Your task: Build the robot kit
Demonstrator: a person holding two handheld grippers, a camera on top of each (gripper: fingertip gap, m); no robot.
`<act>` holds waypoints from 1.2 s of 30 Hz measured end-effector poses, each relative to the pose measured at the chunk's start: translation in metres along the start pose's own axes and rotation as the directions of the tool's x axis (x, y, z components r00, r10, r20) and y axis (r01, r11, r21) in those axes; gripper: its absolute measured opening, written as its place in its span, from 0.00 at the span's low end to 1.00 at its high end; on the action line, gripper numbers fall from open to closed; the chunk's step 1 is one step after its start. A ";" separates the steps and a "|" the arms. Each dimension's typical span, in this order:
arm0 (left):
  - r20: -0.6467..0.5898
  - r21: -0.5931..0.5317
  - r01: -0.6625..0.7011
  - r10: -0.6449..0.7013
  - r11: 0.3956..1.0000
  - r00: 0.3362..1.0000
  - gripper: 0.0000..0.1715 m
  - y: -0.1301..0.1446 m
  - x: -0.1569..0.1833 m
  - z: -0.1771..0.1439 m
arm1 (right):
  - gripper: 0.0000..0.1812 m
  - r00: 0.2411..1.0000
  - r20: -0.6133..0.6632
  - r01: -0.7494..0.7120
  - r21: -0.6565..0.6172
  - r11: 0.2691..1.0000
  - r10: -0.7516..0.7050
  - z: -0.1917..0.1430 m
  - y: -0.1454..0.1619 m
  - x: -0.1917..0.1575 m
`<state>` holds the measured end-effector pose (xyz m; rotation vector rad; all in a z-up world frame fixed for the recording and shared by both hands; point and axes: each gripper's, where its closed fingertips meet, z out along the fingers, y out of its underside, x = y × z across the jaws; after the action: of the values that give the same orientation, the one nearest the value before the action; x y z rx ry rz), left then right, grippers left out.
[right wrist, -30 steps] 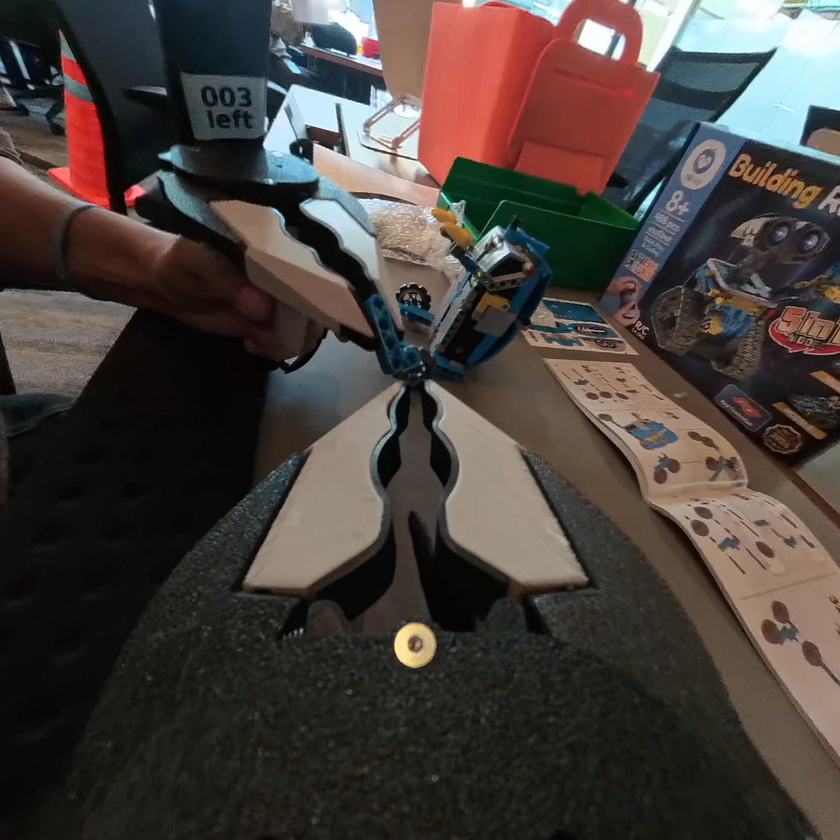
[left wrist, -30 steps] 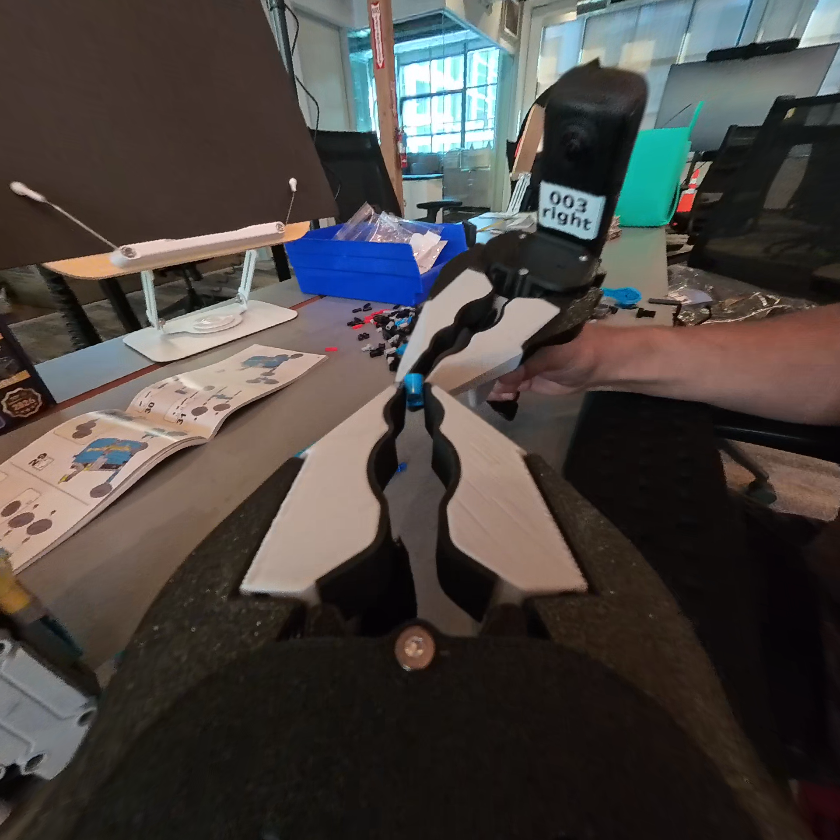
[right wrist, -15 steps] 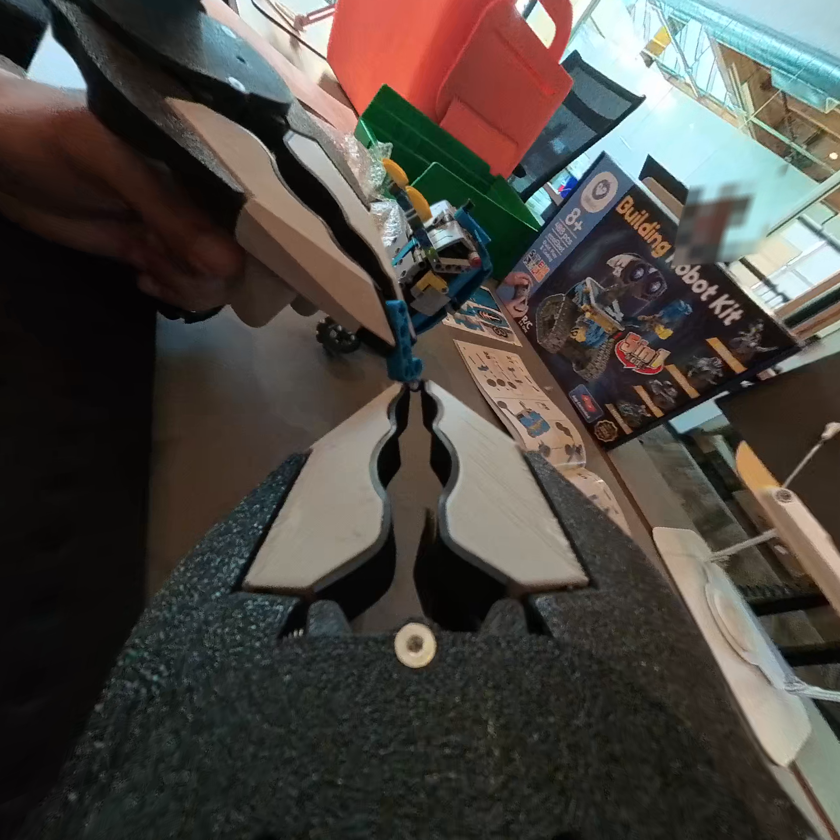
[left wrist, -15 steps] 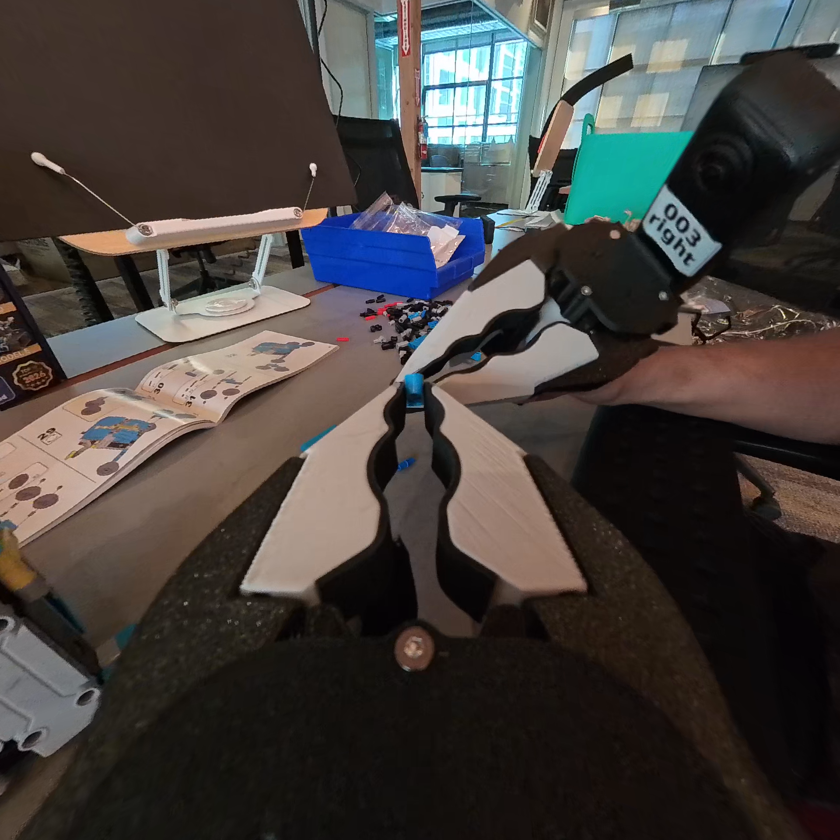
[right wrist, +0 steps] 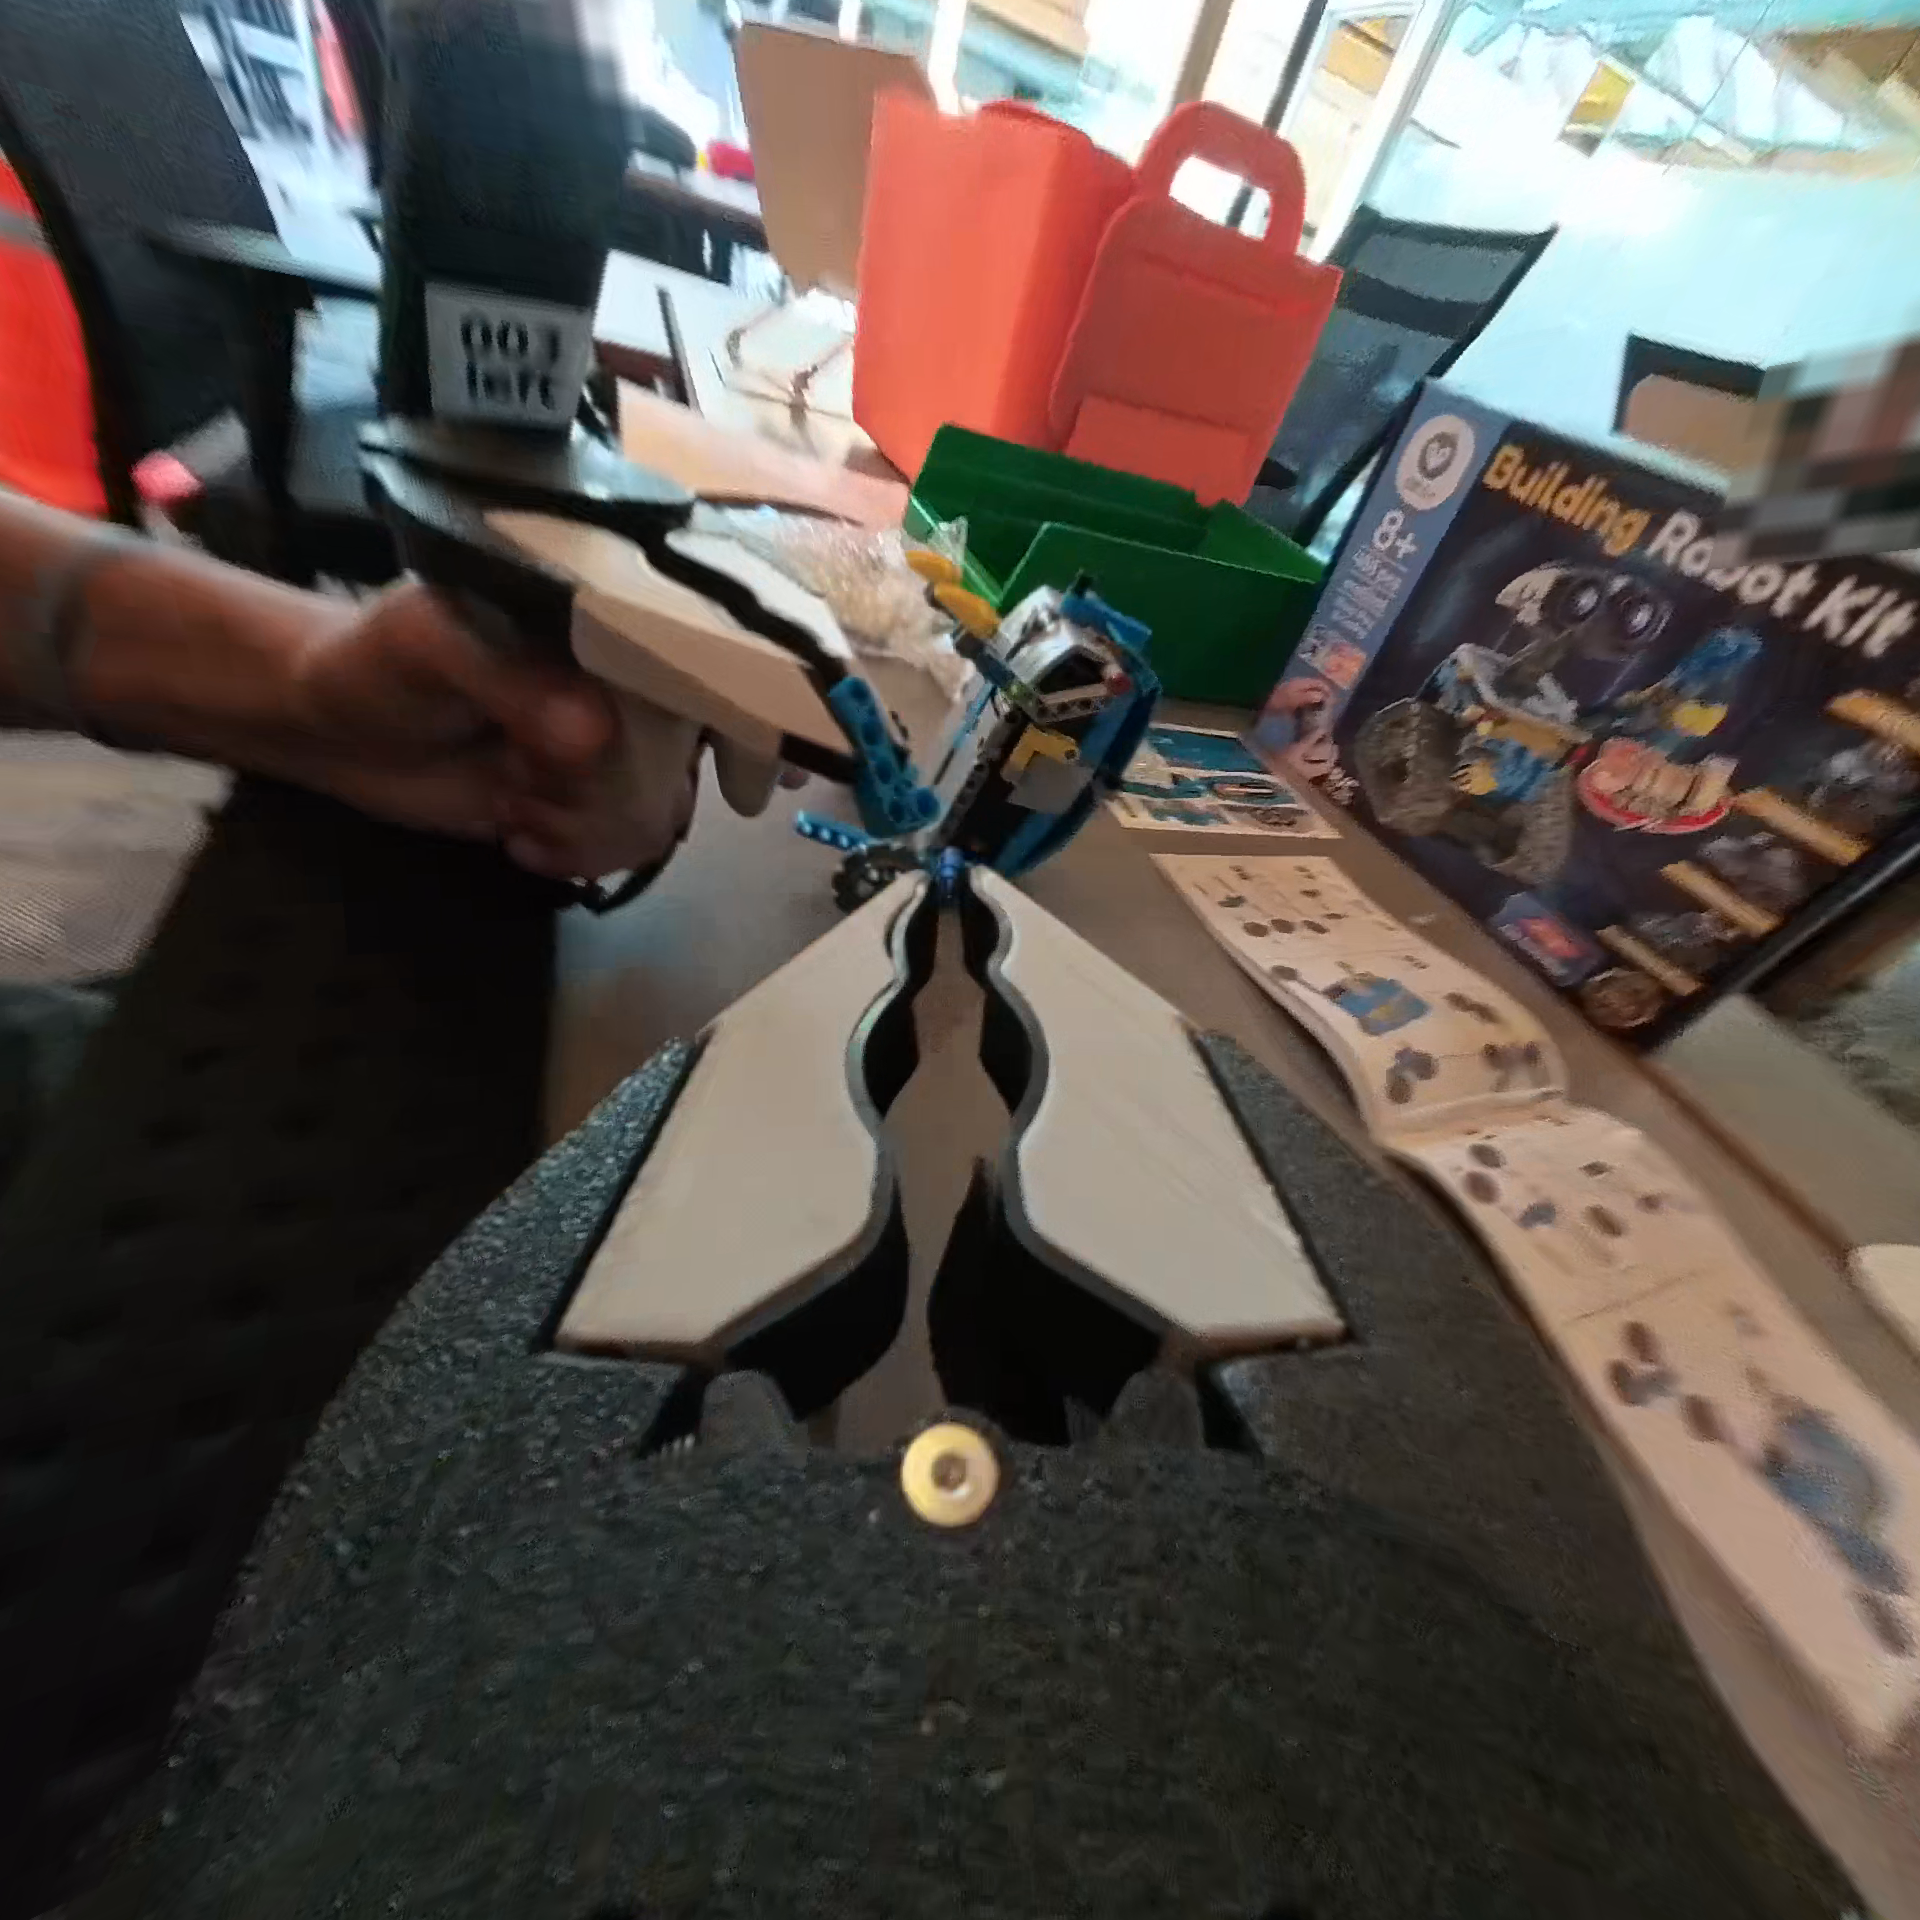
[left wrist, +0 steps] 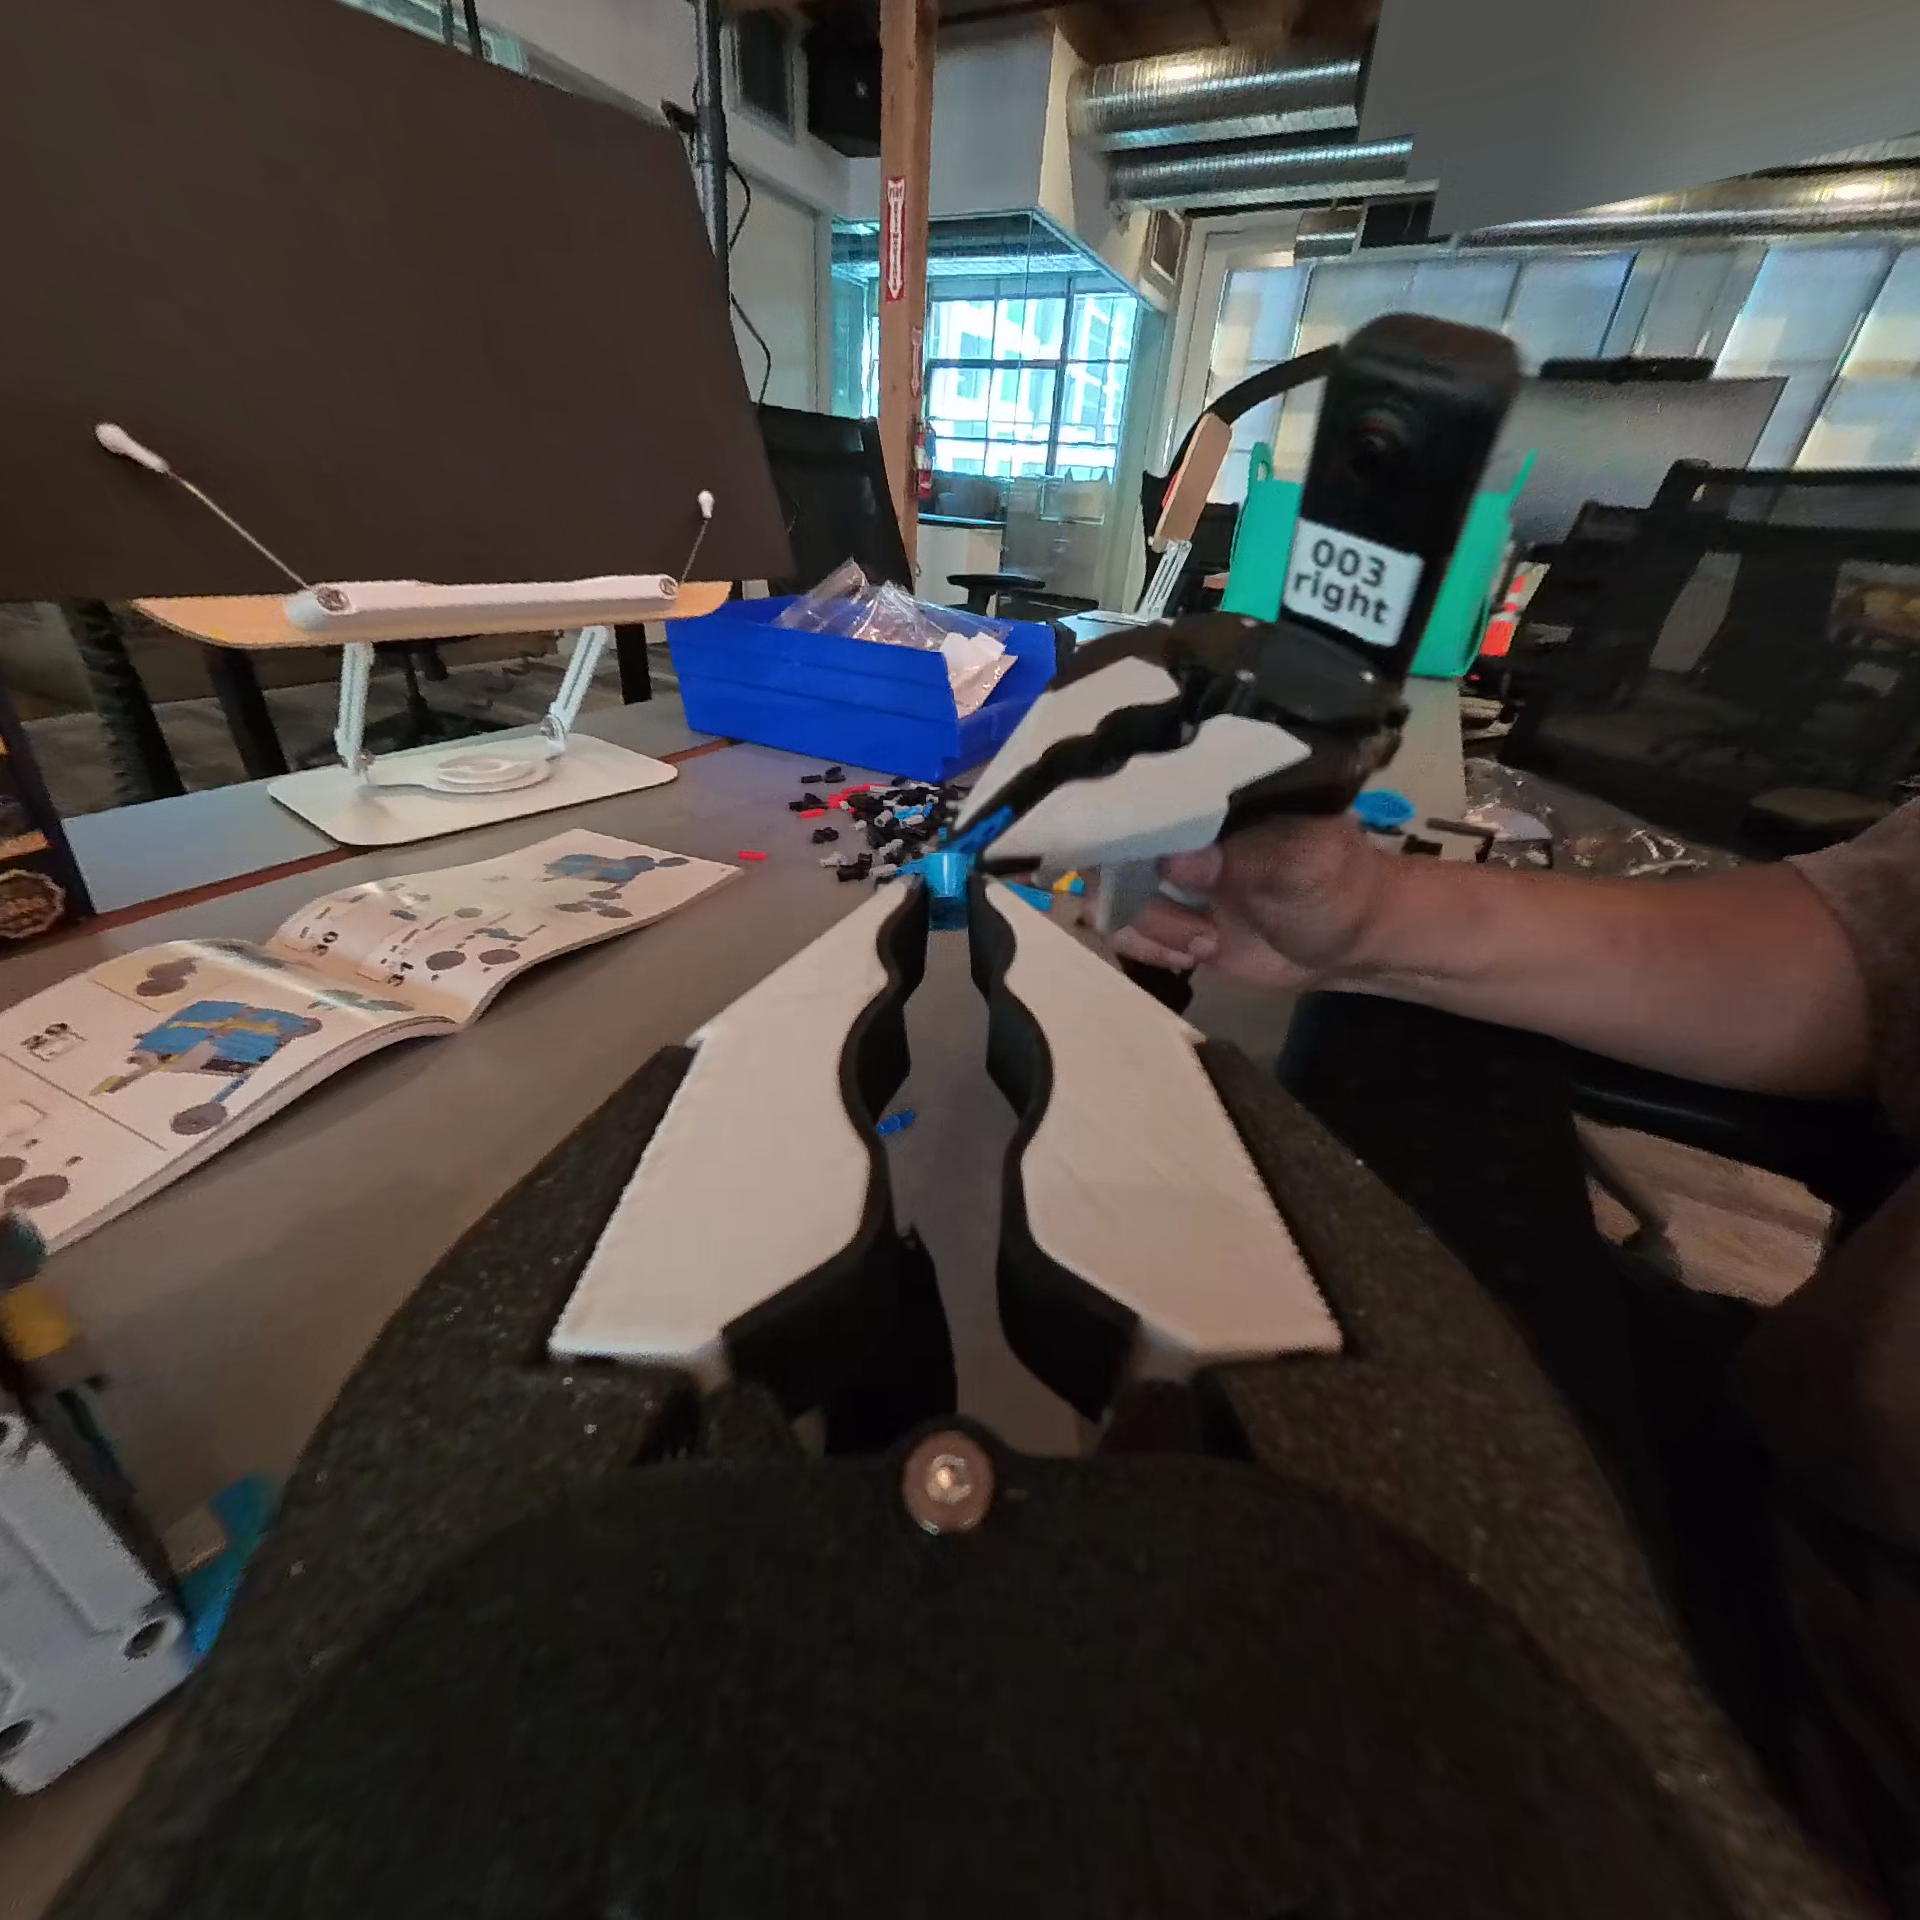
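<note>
Left gripper (left wrist: pixel 948 904): clamped at the tips on a blue perforated beam (right wrist: pixel 878 764); from its own camera only the beam's end shows, a small blue stub (left wrist: pixel 945 888) between the tips.
Right gripper (right wrist: pixel 948 881): nearly closed, pinching a tiny dark-blue peg (right wrist: pixel 948 864) at the very tips; what kind of peg it is, I cannot tell.
Meeting point: both grippers are held above the grey table (left wrist: pixel 582 997), tips almost touching, the peg just below the beam's lower end.
Behind the beam: a partly built blue, grey and yellow toy robot (right wrist: pixel 1049 717) stands on the table with a small black gear (right wrist: pixel 868 883) beside it; whether the beam is joined to the robot cannot be told.
Nearby: an open instruction booklet (left wrist: pixel 343 966), a pile of loose small parts (left wrist: pixel 883 821) in front of a blue bin (left wrist: pixel 831 686), the kit box (right wrist: pixel 1621 748), a green bin (right wrist: pixel 1143 582), an orange bag (right wrist: pixel 1081 322).
Risk: the peg is held by very little; a slight tilt or off-axis push could flick it out onto the table.
Risk: the beam is gripped at one end only, so pressure on the free end could swivel it between the fingers.
Risk: the right wrist view is blurred, so alignment is hard to judge.
</note>
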<state>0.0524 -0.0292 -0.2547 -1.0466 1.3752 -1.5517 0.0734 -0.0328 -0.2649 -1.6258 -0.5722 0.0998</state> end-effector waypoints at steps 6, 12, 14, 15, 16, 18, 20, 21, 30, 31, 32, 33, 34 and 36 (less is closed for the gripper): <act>0.049 -0.147 -0.187 0.196 0.971 0.979 0.04 0.016 -0.008 -0.008 | 0.02 0.876 0.282 -0.437 0.124 0.891 0.391 -0.027 -0.019 0.001; 0.015 -0.154 -0.160 0.164 0.975 0.986 0.04 0.021 -0.006 -0.007 | 0.02 0.821 0.334 -0.508 0.060 0.859 0.462 -0.017 -0.011 -0.005; -0.001 -0.169 -0.178 0.181 0.969 0.984 0.04 0.025 -0.002 -0.005 | 0.02 0.829 0.330 -0.491 0.045 0.870 0.451 -0.013 -0.008 -0.007; -0.008 -0.173 -0.182 0.184 0.968 0.983 0.04 0.026 -0.001 -0.004 | 0.02 0.834 0.326 -0.482 0.039 0.875 0.445 -0.012 -0.007 -0.008; -0.010 -0.174 -0.182 0.184 0.968 0.983 0.04 0.026 -0.001 -0.004 | 0.02 0.841 0.314 -0.475 0.040 0.879 0.440 -0.010 -0.006 -0.007; -0.005 -0.167 -0.174 0.176 0.970 0.984 0.04 0.025 -0.002 -0.004 | 0.02 0.846 0.304 -0.470 0.038 0.882 0.438 -0.010 -0.003 -0.004; -0.004 -0.159 -0.154 0.156 0.975 0.988 0.04 0.024 -0.004 -0.005 | 0.02 0.853 0.280 -0.470 0.048 0.881 0.440 -0.011 -0.001 0.002; -0.005 -0.152 -0.144 0.145 0.978 0.989 0.04 0.024 -0.005 -0.005 | 0.02 0.858 0.263 -0.470 0.056 0.881 0.441 -0.012 0.000 0.006; -0.030 -0.101 -0.109 0.106 0.989 0.994 0.04 0.019 -0.005 -0.006 | 0.02 0.853 0.246 -0.483 0.033 0.875 0.461 -0.009 0.008 0.012; -0.026 -0.098 -0.112 0.110 0.989 0.994 0.04 0.018 -0.006 -0.006 | 0.02 0.852 0.246 -0.482 0.025 0.876 0.462 -0.008 0.009 0.011; -0.023 -0.090 -0.116 0.115 0.989 0.993 0.04 0.017 -0.006 -0.006 | 0.02 0.848 0.251 -0.487 0.017 0.873 0.467 -0.007 0.010 0.010; -0.030 -0.082 -0.115 0.112 0.990 0.993 0.04 0.016 -0.005 -0.007 | 0.02 0.843 0.253 -0.493 0.010 0.870 0.474 -0.007 0.011 0.010; -0.038 -0.077 -0.106 0.103 0.991 0.994 0.04 0.016 -0.005 -0.007 | 0.02 0.838 0.262 -0.497 0.004 0.868 0.479 -0.007 0.011 0.008; -0.048 -0.069 -0.089 0.086 0.994 0.995 0.04 0.015 -0.004 -0.007 | 0.02 0.830 0.286 -0.502 0.009 0.865 0.479 -0.008 0.008 0.005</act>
<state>0.0478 -0.0240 -0.2703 -0.9858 1.4970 -1.4799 0.0832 -0.0376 -0.2695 -1.6546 -0.3361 0.7370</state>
